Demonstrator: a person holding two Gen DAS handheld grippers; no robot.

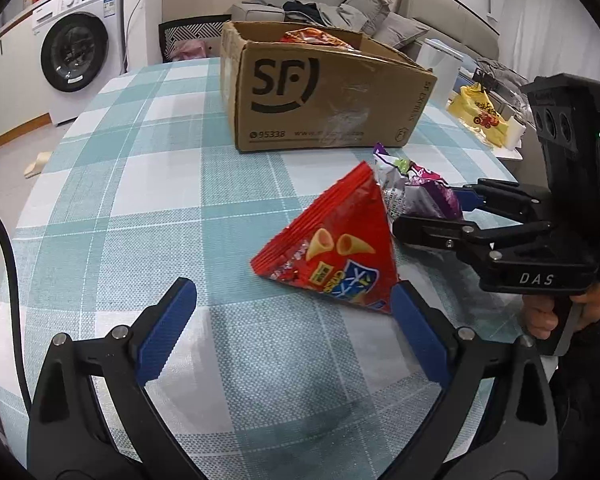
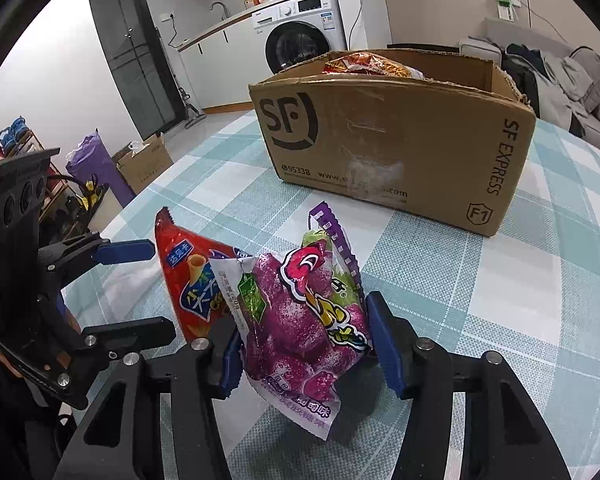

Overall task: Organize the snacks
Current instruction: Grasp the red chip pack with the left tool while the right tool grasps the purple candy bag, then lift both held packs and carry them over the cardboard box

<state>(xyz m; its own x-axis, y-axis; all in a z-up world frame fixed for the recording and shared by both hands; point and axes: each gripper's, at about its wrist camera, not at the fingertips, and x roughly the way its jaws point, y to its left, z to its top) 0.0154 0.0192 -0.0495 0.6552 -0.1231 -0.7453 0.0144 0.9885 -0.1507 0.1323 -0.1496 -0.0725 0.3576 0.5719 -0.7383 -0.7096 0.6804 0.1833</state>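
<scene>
The right gripper (image 2: pixel 300 344) is clamped on the purple bag (image 2: pixel 304 328), its 2 blue pads pressing the bag from either side near the lower half. The bag stands upright between the fingers, its serrated top edge pointing up and its bottom seal hanging toward the camera. From the left wrist view the same purple bag (image 1: pixel 424 188) sits at the tip of the right gripper (image 1: pixel 440 212), low over the desk (image 1: pixel 140 160) with its checked cloth.

The left gripper (image 1: pixel 292 316) is spread wide, holding nothing. The red bag (image 1: pixel 336 252) lies on the desk just ahead of it, propped up in a triangle, with its lower corner touching the right-hand blue pad (image 1: pixel 416 336); the other pad is well apart from it. In the right wrist view the red bag (image 2: pixel 192 280) stands just beside the purple one, partly behind it, and the left gripper (image 2: pixel 148 292) reaches in from the left with 1 blue finger near the bag's top corner.

The box (image 1: pixel 324 96) stands farther back on the desk, open at the top, with 1 red-orange packet (image 2: pixel 368 65) showing inside it. Both bags on the desk are near the box but apart from it. A washer (image 1: pixel 80 48) stands behind the desk.
</scene>
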